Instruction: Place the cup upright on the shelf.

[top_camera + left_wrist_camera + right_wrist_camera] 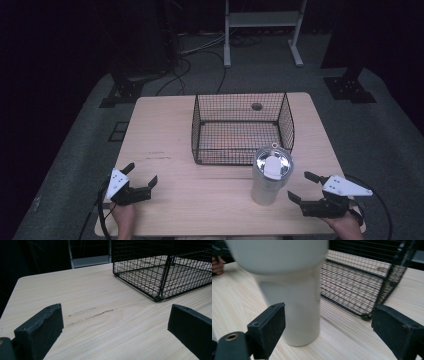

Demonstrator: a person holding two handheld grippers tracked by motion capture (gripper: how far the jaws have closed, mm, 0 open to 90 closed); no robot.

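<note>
High view: a light wooden counter (170, 140) occupies the centre of the frame, on a grey carpeted floor (380, 135) with dark surroundings. A black wire basket (243, 128), open at the top and holding nothing, stands in the middle of the counter toward its far edge; a small round hole (257, 106) in the counter shows through the mesh near the basket's far side. A white tumbler (270, 176) with a shiny metallic interior stands upright just below and right of the basket's near right corner, close beside it; whether they touch cannot be told. Something white lies inside or across its mouth, unclear what.

The left gripper (142, 177) is at the lower left of the frame, held by a hand (123, 215) at the counter's near edge, jaws wide apart and holding nothing. The right gripper (303, 186) is at the lower right, just beside the tumbler, jaws likewise spread wide with nothing between them.

Left gripper view: the two black jaws rise at the lower left and lower right corners, far apart, over bare wood marked by faint dark scuffs (92, 314); the basket's corner fills the upper right.

Right gripper view: the tumbler, blurred, stands at left centre just beyond the left jaw, with the basket behind it at the right; the jaws do not grip it.

A white metal stand (262, 30) and cables (190, 65) lie on the floor at the top of the high view.
</note>
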